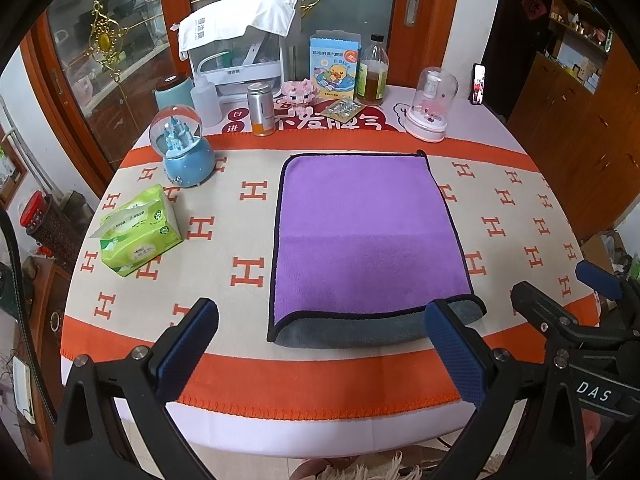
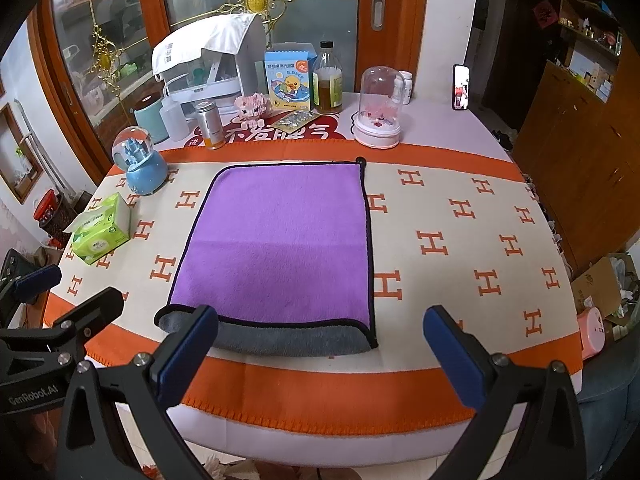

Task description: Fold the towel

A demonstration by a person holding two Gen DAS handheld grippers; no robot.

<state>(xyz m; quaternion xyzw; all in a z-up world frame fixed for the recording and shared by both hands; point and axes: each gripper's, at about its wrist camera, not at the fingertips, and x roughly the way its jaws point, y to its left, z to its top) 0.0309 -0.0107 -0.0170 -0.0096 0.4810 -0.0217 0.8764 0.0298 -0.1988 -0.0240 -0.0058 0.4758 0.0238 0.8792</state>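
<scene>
Both the left gripper and right gripper are wide open and hold nothing, so pinch the soft purple-and-grey towel's near corners and lift them evenly.

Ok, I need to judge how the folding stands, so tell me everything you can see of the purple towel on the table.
The purple towel with dark piping looks like soft plush microfibre, purple on one face and grey on the other. It lies flat on the orange-and-cream H-patterned tablecloth, apparently folded once: the purple layer stops short of the near edge, leaving a strip of grey showing. A small loop sits at its far right corner. Both the left gripper and the right gripper hover open, not touching it.
</scene>
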